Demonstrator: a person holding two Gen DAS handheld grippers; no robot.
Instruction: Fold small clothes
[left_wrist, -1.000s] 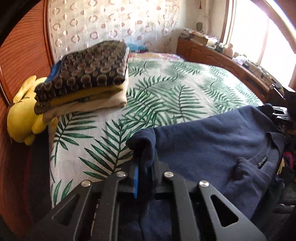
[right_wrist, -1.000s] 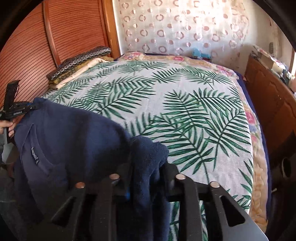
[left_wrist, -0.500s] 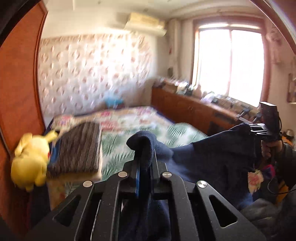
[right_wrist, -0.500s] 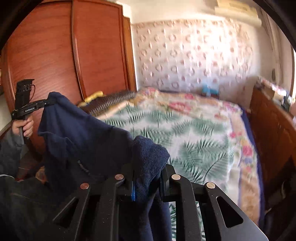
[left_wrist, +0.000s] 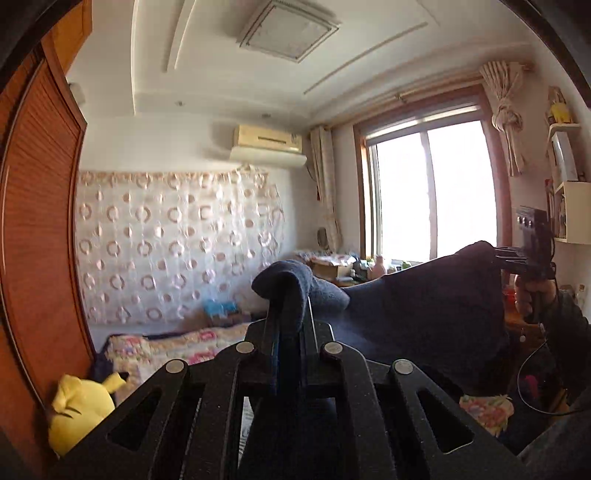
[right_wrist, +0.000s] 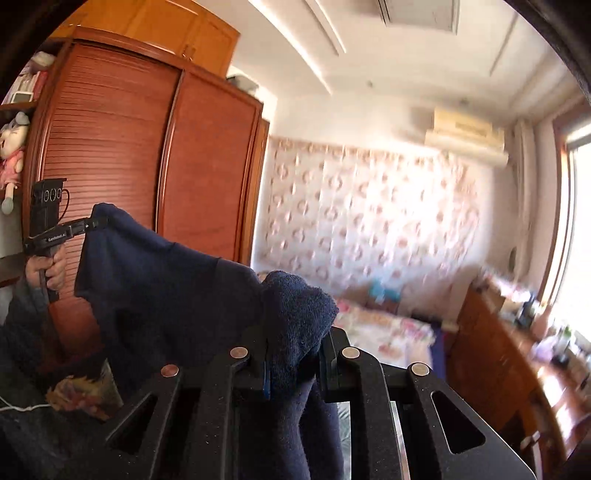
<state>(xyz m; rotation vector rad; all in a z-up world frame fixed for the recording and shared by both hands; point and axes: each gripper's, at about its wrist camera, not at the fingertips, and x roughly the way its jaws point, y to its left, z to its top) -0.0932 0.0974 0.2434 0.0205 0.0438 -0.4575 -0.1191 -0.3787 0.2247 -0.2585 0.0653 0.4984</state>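
Observation:
A navy blue garment (left_wrist: 424, 295) hangs stretched in the air between my two grippers. In the left wrist view my left gripper (left_wrist: 290, 321) is shut on one bunched corner of it, and the cloth folds over the fingertips. My right gripper (left_wrist: 496, 254), held by a hand, pinches the far corner at the right. In the right wrist view my right gripper (right_wrist: 295, 347) is shut on a thick bunch of the navy garment (right_wrist: 166, 288). At far left, my left gripper (right_wrist: 98, 222) clamps the other corner. The garment's lower part drops out of sight.
The bed (left_wrist: 177, 343) with a floral cover lies low ahead, with a yellow plush toy (left_wrist: 79, 410) at its left corner. A tall wooden wardrobe (right_wrist: 110, 166) stands on the left, and a low wooden cabinet (right_wrist: 491, 343) with clutter runs under the window (left_wrist: 432, 192).
Both grippers have risen, lifting the navy garment off the bed. Both views tipped up from the palm-print cover to the wall and ceiling. The folded pile has left view.

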